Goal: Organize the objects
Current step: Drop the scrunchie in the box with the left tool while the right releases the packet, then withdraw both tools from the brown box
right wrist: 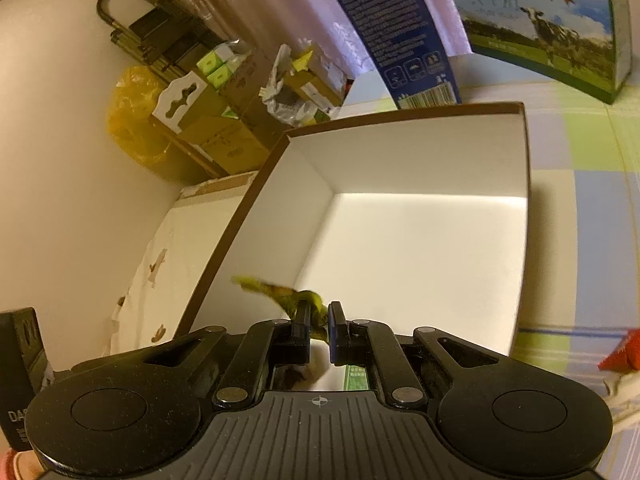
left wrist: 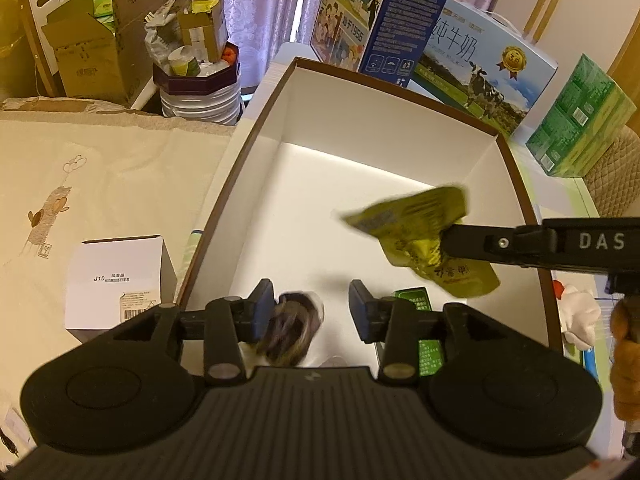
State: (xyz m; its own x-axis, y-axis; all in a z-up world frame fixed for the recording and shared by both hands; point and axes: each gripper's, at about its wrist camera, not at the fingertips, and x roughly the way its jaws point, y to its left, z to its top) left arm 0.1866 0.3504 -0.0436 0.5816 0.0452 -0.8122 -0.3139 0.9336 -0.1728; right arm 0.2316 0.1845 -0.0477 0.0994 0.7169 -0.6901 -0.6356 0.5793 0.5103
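A large white box with a brown rim (left wrist: 248, 136) (right wrist: 240, 216) lies open below both grippers. My left gripper (left wrist: 312, 308) hangs open over its near end. A blurred dark brown round object (left wrist: 290, 332) sits by the left finger's pad (left wrist: 262, 312); whether they touch I cannot tell. A small green carton (left wrist: 416, 298) (right wrist: 356, 378) lies on the box floor. My right gripper (left wrist: 446, 240) (right wrist: 319, 316) reaches in from the right, shut on a crumpled yellow-green packet (left wrist: 416, 228) (right wrist: 280, 294) held above the box floor.
A small white carton labelled J10 (left wrist: 120, 280) stands on the cream cloth left of the box. Milk cartons (left wrist: 480, 68) and green tissue packs (left wrist: 580, 120) line the far side. A white soft toy (left wrist: 580, 312) lies to the right. Cardboard boxes (left wrist: 92, 52) crowd the back left.
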